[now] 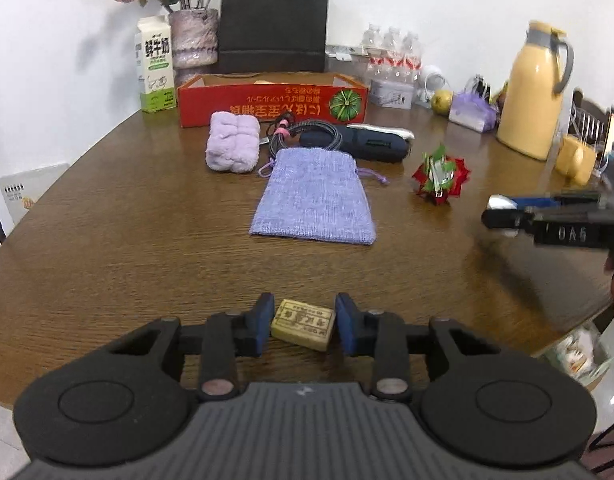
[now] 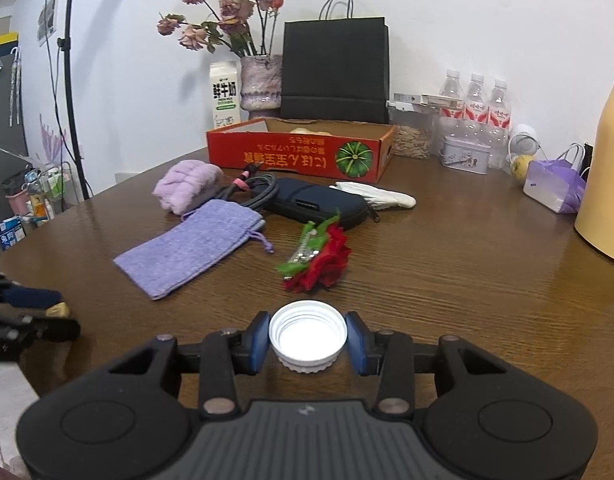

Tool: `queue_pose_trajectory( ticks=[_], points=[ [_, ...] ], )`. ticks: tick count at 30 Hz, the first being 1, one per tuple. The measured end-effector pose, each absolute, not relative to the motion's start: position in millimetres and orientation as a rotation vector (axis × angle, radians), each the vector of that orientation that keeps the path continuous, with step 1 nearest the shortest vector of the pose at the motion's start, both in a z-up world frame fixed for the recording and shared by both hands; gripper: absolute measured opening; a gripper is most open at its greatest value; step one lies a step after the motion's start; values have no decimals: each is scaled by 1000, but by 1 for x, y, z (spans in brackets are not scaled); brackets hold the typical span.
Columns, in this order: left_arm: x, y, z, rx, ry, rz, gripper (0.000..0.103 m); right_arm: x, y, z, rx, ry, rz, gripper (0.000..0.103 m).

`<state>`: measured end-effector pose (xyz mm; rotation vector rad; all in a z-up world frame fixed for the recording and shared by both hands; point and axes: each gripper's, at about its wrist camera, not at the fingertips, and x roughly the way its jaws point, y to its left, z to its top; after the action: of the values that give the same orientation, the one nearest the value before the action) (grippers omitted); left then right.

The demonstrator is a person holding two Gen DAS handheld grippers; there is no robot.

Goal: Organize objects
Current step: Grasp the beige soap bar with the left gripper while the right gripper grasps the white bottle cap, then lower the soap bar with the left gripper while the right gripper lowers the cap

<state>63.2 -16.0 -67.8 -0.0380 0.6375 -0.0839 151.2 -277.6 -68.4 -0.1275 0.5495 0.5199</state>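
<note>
Your left gripper (image 1: 304,322) has a small tan block (image 1: 303,323) between its blue pads near the table's near edge; a sliver of gap shows on each side, so the pads are not pressing on it. Your right gripper (image 2: 308,338) is clamped on a white ribbed bottle cap (image 2: 307,334), open side up, both pads touching its rim.

Beyond them lies the brown wood-grain table (image 2: 447,280), glossy enough to reflect light. Toward its middle rests a flat lilac woven pouch (image 1: 315,196) with a drawstring, and just beside it a red artificial rose (image 2: 323,260) with green leaves. Behind these are a fluffy lilac towel roll (image 1: 233,146), a coiled braided cable (image 1: 303,136), a dark zip case (image 2: 319,202) and a white glove (image 2: 377,196), mostly hidden behind the case in the left view.

Along the far edge stand a red cardboard tray (image 1: 267,100), a milk carton (image 1: 155,64), a vase of dried roses (image 2: 261,84), a black paper bag (image 2: 335,68) and water bottles (image 2: 475,100). A yellow thermos jug (image 1: 535,88) stands at the right edge, cut off in the right view. The wall behind is plain white. The tray's contents are too hidden to name.
</note>
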Motion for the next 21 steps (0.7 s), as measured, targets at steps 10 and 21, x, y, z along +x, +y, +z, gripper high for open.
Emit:
queue_pose_trajectory(
  ticks=[10, 21],
  points=[
    [71, -8, -37, -43, 519, -56, 33, 134, -265, -46, -134, 488, 532, 39],
    [99, 5, -3, -47, 417, -38, 33, 151, -232, -21, -127, 430, 562, 39]
  ],
)
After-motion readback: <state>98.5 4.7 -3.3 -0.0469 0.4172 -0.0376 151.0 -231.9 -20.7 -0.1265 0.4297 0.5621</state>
